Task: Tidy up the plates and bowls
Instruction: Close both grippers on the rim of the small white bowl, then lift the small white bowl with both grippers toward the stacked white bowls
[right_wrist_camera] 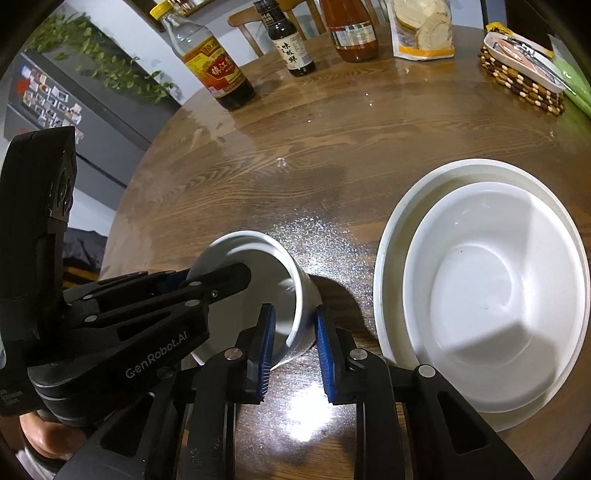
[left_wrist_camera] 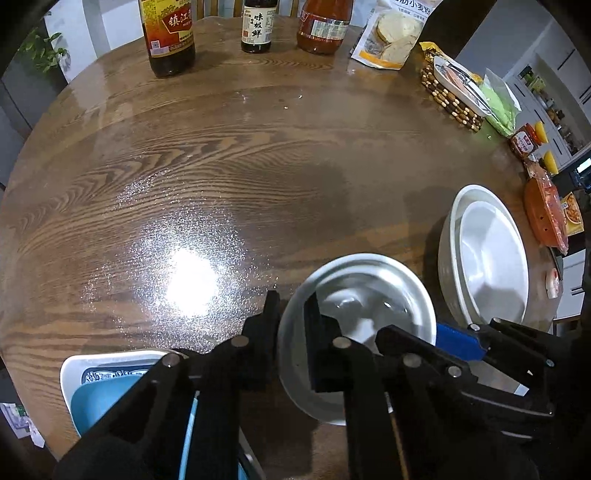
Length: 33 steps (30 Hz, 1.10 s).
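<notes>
A small white bowl [left_wrist_camera: 373, 295] is held tilted above the wooden table [left_wrist_camera: 221, 166]. My left gripper [left_wrist_camera: 293, 314] is shut on its left rim, one finger inside and one outside. My right gripper [right_wrist_camera: 293, 332] straddles the bowl's [right_wrist_camera: 266, 295] other rim, its blue pads [right_wrist_camera: 267, 343] slightly apart from the wall. It also shows in the left wrist view [left_wrist_camera: 461, 341]. Two nested white bowls [right_wrist_camera: 491, 291] sit on the table at the right, also seen in the left wrist view [left_wrist_camera: 487, 258]. A white plate with blue plates on it [left_wrist_camera: 107, 384] lies at the near left.
Sauce bottles [left_wrist_camera: 171, 33] and a flour bag [left_wrist_camera: 391, 33] stand along the far edge. A beaded mat with a white dish [left_wrist_camera: 454, 92] and snack packets [left_wrist_camera: 546, 206] line the right edge.
</notes>
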Each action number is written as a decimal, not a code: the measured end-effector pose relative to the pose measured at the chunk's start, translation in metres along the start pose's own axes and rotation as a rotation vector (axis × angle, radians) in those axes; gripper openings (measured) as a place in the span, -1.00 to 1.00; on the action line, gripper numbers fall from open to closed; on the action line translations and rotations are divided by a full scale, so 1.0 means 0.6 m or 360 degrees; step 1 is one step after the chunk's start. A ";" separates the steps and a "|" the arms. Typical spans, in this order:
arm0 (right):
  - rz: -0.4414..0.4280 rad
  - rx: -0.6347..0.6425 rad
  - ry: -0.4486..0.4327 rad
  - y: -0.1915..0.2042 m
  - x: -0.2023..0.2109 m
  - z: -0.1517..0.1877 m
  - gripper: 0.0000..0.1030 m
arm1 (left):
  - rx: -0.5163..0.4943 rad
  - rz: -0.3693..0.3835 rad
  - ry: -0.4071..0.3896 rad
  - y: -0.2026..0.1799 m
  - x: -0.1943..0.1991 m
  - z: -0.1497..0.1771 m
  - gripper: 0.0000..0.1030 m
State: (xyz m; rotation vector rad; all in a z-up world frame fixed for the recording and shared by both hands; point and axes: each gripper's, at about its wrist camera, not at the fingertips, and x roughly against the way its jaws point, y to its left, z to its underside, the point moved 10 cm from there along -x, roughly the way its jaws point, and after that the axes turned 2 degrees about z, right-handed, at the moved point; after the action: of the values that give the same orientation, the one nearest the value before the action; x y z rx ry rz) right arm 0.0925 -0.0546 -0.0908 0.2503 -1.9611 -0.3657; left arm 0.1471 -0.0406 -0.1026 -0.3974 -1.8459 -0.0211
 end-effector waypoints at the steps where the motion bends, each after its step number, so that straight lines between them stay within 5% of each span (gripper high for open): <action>1: 0.0003 -0.0001 -0.0002 0.000 0.001 0.001 -0.55 | -0.0005 -0.0007 -0.0006 -0.002 0.001 0.001 -0.81; 33: -0.0005 -0.0034 -0.0061 0.003 0.044 0.038 -0.60 | -0.0113 -0.0077 -0.0112 -0.044 0.050 0.038 -0.77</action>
State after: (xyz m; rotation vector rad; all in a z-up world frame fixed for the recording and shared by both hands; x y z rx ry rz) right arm 0.0612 -0.0587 -0.0762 0.2342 -1.9937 -0.3962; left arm 0.1113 -0.0527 -0.0769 -0.4070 -1.9278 -0.1072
